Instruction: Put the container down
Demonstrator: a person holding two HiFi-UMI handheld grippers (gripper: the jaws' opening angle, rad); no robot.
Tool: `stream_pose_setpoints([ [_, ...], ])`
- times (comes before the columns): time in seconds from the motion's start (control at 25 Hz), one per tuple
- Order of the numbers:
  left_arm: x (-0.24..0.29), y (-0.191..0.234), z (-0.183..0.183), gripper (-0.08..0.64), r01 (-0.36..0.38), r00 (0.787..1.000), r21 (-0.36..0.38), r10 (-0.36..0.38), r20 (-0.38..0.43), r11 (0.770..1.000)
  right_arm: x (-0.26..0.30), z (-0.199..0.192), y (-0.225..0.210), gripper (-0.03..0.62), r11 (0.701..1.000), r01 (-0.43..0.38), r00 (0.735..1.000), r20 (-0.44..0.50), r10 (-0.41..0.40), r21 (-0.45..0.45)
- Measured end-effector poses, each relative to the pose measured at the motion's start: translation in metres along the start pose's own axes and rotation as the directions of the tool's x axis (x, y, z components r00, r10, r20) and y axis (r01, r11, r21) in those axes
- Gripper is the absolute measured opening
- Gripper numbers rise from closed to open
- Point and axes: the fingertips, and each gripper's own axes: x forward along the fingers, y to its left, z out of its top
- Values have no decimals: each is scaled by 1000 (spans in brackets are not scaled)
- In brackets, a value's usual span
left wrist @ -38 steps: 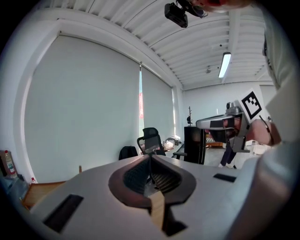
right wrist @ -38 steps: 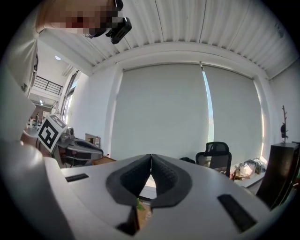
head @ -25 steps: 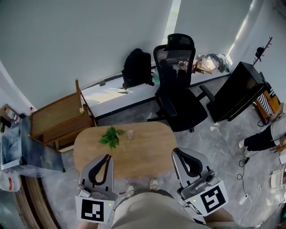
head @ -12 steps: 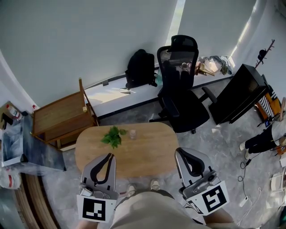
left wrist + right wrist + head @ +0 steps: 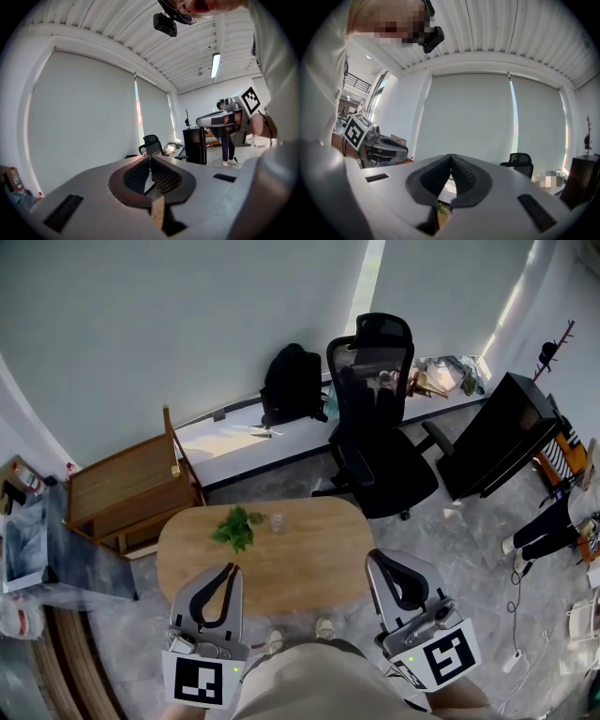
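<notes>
Wooden table (image 5: 305, 563) ahead of you holds the small clear container (image 5: 276, 521), upright just beside the green plant (image 5: 234, 527). Your left gripper (image 5: 227, 569) and right gripper (image 5: 373, 557) hang over its near edge, jaws pressed together, empty.

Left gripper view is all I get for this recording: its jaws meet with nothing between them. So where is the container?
Observer: The head view shows a small clear container standing on the far side of the oval wooden table. It is well apart from the left gripper and the right gripper.
Operator: Anything next to it?
Observer: A green leafy plant stands just to its left on the same table.
Operator: Does the right gripper hold something?
Observer: No. The right gripper view shows its jaws together with nothing between them.
</notes>
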Motion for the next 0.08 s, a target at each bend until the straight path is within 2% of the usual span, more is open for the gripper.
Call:
stream_pose_setpoints([
  [0.08,0,-1,0,15,1,1000,1,-1,-2,1000,-1,-1,-1,-4,1000,2,1000,-2,-2,3],
])
